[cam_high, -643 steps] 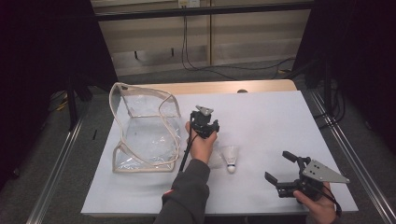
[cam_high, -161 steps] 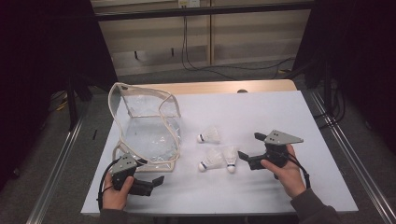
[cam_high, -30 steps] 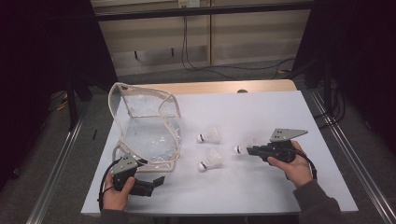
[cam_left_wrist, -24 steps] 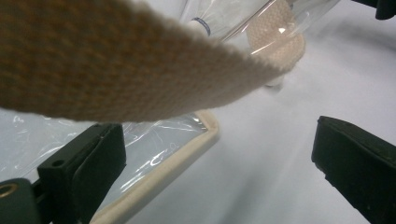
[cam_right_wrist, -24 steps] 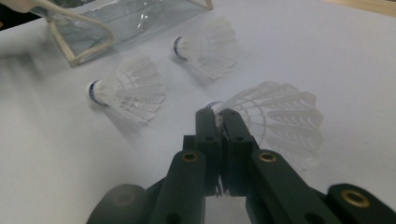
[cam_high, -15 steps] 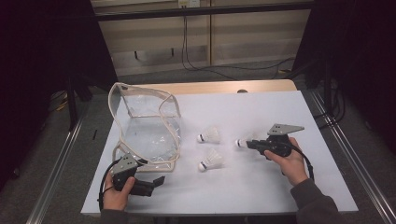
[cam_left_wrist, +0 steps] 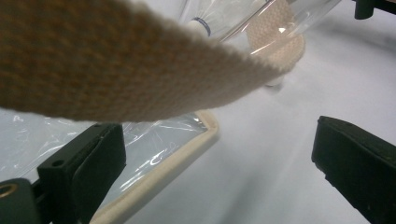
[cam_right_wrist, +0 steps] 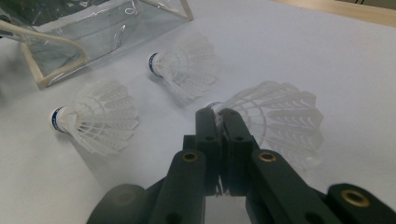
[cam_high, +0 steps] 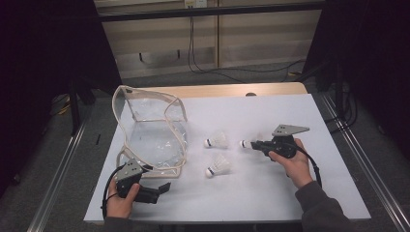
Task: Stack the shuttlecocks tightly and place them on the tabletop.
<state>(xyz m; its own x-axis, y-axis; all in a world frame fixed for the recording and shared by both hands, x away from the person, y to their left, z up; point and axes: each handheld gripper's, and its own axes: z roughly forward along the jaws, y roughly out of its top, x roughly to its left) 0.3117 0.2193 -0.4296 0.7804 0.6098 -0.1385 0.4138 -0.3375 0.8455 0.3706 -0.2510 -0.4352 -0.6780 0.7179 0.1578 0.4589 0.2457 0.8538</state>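
A white table (cam_high: pixel 290 193) bears a clear bag (cam_high: pixel 154 140) and two shuttlecocks (cam_high: pixel 217 141).

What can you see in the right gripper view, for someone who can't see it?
The right gripper is shut on a white shuttlecock above a white table. Two more shuttlecocks lie beyond, near a clear plastic bag with cream trim.

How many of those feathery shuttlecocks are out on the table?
3: one shuttlecock clamped in the right claw, two lying between it and the clear bag, at and.
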